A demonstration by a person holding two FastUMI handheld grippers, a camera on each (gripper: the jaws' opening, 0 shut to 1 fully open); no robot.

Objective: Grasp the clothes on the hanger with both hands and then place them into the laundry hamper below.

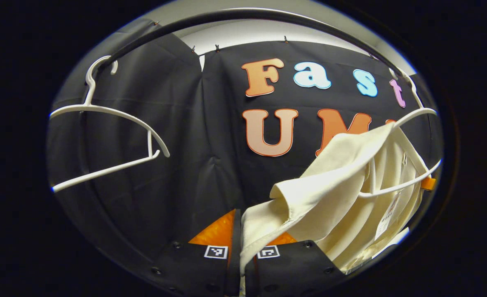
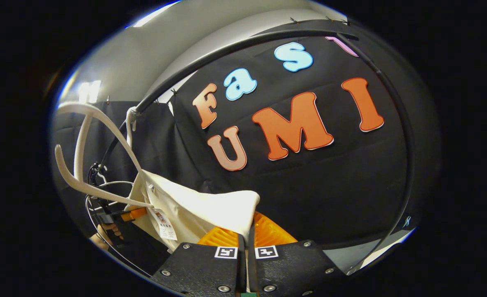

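A cream garment (image 1: 342, 194) hangs partly on a white hanger (image 1: 412, 119) at the right of the left gripper view. One edge of the cloth runs down between the fingers of my left gripper (image 1: 241, 231), which is shut on it. In the right gripper view the same cream garment (image 2: 202, 210) drapes from a white hanger (image 2: 86, 165) at the left. Its corner is pinched in my right gripper (image 2: 246, 237), which is shut on the cloth. A paper tag (image 2: 165, 225) dangles from the garment. The other gripper and a hand (image 2: 107, 231) show low at the left.
A black curved clothes rail (image 1: 227, 18) arches overhead and carries a bare white hanger (image 1: 111, 140) at the left. The same black rail (image 2: 235, 45) bends down the right side of the right gripper view. The black cloth wall stands close behind.
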